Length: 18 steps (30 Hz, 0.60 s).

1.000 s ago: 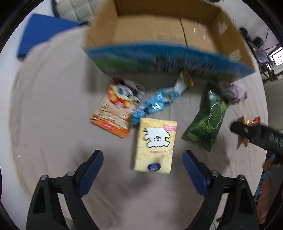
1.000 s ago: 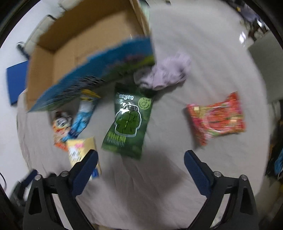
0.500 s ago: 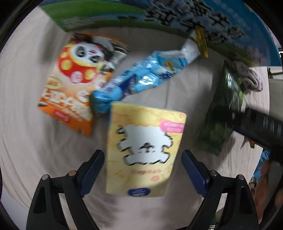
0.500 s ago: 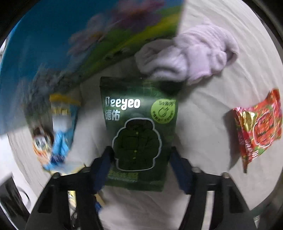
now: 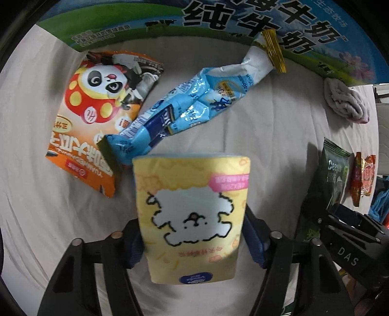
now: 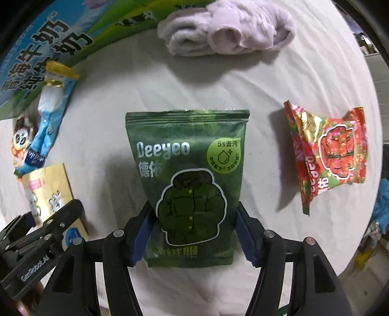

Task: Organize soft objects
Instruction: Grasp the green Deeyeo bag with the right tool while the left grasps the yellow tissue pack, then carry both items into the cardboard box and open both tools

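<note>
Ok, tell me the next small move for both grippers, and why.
Probably lift both straight up. The left gripper has its pads pressed on the sides of the yellow tissue pack, and the right gripper is closed on the green Deeyeo pouch. Both packs look gripped low on the white cloth, with the milk carton box just ahead to receive them.

The printed milk carton [image 5: 218, 21] is cut off by the top edge in the left wrist view. The yellow tissue pack [image 5: 194, 214] hides the left gripper's blue pads; the green Deeyeo pouch [image 6: 192, 184] likewise covers the right gripper's pads. At the bed sheet's right edge, cloth items are too blurred to identify.
</note>
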Available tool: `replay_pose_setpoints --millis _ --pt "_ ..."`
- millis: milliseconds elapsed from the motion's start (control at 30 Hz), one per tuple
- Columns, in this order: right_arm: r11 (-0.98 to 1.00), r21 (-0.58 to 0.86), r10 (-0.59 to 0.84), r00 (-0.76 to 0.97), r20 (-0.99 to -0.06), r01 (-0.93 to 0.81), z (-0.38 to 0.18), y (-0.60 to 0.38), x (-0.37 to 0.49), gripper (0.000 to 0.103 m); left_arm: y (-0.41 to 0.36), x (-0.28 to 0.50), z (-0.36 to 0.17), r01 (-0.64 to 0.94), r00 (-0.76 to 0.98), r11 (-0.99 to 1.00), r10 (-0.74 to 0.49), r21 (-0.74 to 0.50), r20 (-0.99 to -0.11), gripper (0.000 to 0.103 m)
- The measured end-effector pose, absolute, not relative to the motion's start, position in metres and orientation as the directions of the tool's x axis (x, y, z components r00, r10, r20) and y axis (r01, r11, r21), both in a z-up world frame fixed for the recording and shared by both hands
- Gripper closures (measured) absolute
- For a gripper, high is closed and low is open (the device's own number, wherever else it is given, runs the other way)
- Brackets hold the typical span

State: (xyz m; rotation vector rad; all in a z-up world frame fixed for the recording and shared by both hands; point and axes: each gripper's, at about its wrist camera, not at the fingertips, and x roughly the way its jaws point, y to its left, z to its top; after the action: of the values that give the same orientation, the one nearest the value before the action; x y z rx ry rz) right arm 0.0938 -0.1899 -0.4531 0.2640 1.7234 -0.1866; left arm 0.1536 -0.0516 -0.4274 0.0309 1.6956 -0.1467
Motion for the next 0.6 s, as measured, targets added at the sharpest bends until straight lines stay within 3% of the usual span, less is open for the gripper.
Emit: replay_pose_setpoints --millis 267,600 --pt "0.969 -0.019 0.011 -0.12 -0.993 0.245 -0.454 -0.162 0.079 0.054 -0.027 0.134 -0.398 0.089 -0.098 0.986 -0.133 -0.141 -0.986 0.045" --pt "0.969 0.037 0.041 -0.012 -0.999 0.245 -0.39 -0.18 0.045 0.058 -0.025 0.086 -0.295 0.231 0.066 0.963 -0.155 -0.136 -0.986 0.045"
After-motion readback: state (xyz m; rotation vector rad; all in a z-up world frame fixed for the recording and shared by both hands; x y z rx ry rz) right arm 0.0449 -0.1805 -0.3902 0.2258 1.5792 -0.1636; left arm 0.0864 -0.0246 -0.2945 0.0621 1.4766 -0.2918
